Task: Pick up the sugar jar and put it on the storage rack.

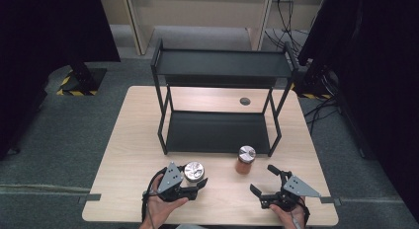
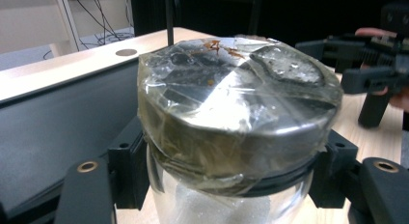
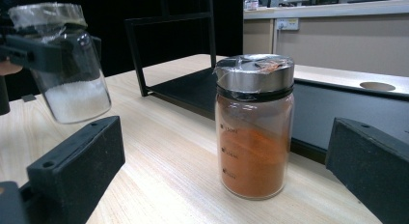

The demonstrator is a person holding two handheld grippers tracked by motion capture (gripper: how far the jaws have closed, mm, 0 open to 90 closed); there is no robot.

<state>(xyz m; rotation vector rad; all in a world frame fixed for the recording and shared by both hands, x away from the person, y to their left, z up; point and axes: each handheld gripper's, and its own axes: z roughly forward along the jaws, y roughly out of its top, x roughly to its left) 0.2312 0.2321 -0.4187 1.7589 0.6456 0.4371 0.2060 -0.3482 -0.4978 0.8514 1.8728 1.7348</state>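
My left gripper [image 1: 195, 176] is shut on a glass jar of white powder [image 1: 193, 171], gripping it just under its silver, film-wrapped lid [image 2: 231, 93]. In the right gripper view this jar [image 3: 72, 74] hangs tilted above the table at the upper left. A jar of orange powder [image 1: 245, 160] with a silver lid stands upright on the table in front of the rack. My right gripper [image 1: 262, 178] is open near the front right edge. Its black fingers [image 3: 77, 161] point at the orange jar [image 3: 254, 132] from a short way off, without touching it.
A black two-level metal rack [image 1: 220, 66] stands on the far half of the wooden table [image 1: 128, 145], its lower shelf [image 1: 217, 133] just behind the orange jar. A round cable hole [image 1: 245, 101] sits behind it. Dark curtains flank the table.
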